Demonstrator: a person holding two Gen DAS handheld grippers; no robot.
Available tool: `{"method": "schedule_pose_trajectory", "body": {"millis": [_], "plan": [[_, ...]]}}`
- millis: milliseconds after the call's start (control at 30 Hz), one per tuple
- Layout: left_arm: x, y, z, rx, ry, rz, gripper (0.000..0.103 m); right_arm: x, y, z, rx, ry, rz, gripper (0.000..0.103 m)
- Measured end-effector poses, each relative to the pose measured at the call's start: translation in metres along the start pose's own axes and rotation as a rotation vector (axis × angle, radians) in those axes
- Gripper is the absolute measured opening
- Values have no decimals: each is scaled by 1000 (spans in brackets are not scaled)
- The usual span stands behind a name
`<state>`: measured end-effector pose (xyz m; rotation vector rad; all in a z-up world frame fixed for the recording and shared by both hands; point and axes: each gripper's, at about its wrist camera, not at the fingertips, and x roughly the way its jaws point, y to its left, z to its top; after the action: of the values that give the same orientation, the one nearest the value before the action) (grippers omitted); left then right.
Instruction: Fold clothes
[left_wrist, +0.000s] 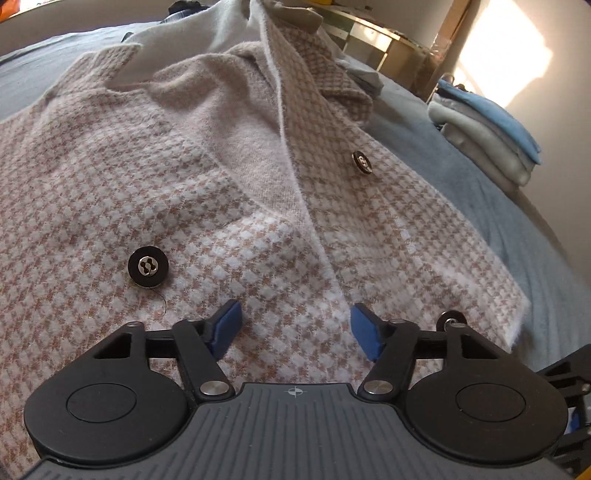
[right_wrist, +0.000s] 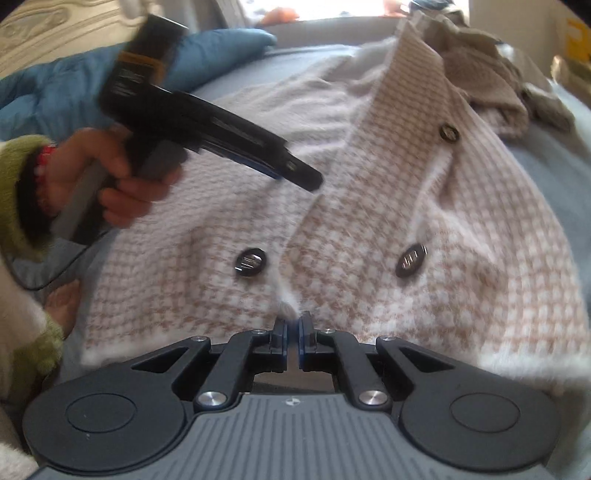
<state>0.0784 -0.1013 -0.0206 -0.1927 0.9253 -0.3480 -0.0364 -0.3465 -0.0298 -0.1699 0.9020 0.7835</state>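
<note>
A fuzzy pink-and-white houndstooth cardigan (left_wrist: 184, 166) with black buttons (left_wrist: 148, 271) lies spread, front up, on the bed. My left gripper (left_wrist: 295, 321) stands open just above its lower front, blue pads apart, cloth lying under the gap. In the right wrist view the same cardigan (right_wrist: 406, 206) fills the middle. My right gripper (right_wrist: 293, 328) is shut on a tuft of the cardigan's front edge near its hem. The left gripper (right_wrist: 303, 179) also shows there, held by a hand (right_wrist: 122, 177) and pointing down at the cardigan's chest.
A blue-grey bed sheet (left_wrist: 517, 221) lies under the cardigan. A stack of folded clothes (left_wrist: 491, 136) sits at the right bed edge. A blue quilt (right_wrist: 55, 88) lies at the far left, a brown garment (right_wrist: 491, 81) beyond the collar. A green sleeve (right_wrist: 18, 192) is close.
</note>
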Motion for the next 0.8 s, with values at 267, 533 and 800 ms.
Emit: {"method": "schedule_pose_trajectory", "body": {"millis": [267, 533, 800], "plan": [[4, 1, 4, -14, -7, -26, 54, 1, 1, -12, -75, 58, 2, 5], [4, 1, 3, -30, -32, -58, 52, -1, 1, -5, -52, 99, -16, 14], [0, 8, 9, -69, -85, -96, 50, -41, -25, 28, 181, 0, 90, 44]]}}
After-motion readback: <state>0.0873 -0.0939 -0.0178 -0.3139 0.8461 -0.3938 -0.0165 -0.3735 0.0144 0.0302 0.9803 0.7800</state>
